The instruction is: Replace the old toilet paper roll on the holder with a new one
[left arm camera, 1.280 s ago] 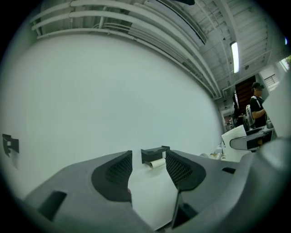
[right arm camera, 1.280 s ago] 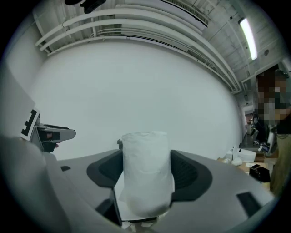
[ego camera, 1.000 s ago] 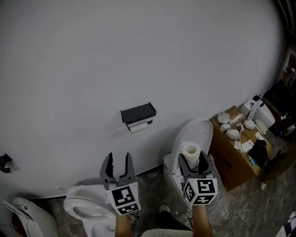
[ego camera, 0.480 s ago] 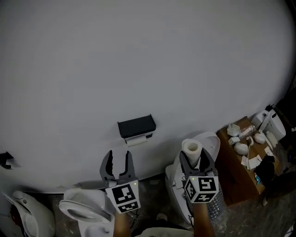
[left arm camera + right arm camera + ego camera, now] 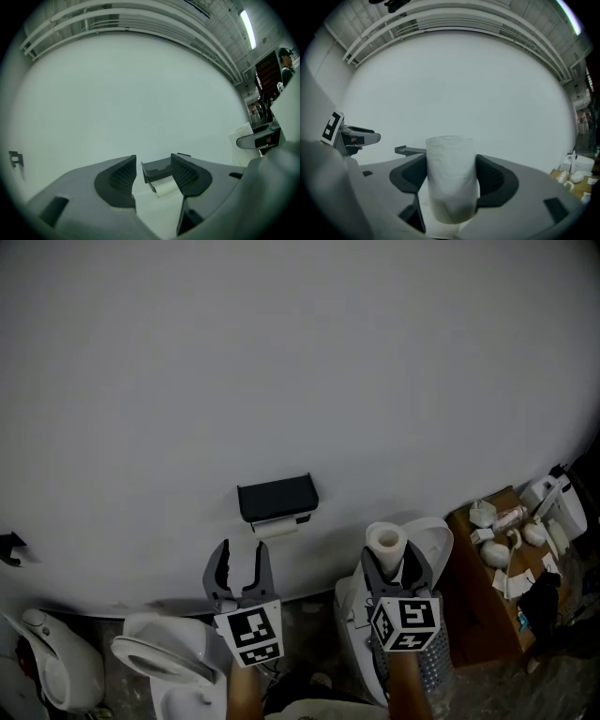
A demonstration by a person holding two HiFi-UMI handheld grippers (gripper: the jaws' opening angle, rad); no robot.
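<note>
Wall point(image 5: 281, 352): plain, matt, pale grey, filling most of the head view. The holder point(image 5: 277, 497) is fixed to it, a dark boxy bracket with a flat top lip. Tucked under it is the old roll point(image 5: 276, 528), white and thin, with a short flap of paper showing below the bracket.

Your left hand-held gripper point(image 5: 238, 563) is grey moulded plastic, with dark cross-hatched pads and a black-and-white marker cube at its base. The jaws stand wide apart with nothing between the pads, so it is empty. It points level at the wall. In the left gripper view, holder and old roll sit framed in the gap between the jaws, apart from them and untouched.

Your right hand-held gripper point(image 5: 388, 561) is of the same build. Its jaws are clamped on the new roll point(image 5: 385, 543), a full white cylinder of soft, crinkled paper, its hollow core visible at the top in the head view. The roll stands upright, pads pressing on both flanks, its top rising above the jaws. In the head view it sits right of the holder and lower, well apart from it.

Below, lower left, is a glossy white ceramic toilet point(image 5: 155, 657). A second toilet point(image 5: 439, 538) stands behind the right hand-held gripper, lid raised. At right is a brown cardboard box point(image 5: 473, 596) with small rounded white items on top, too small to identify.
</note>
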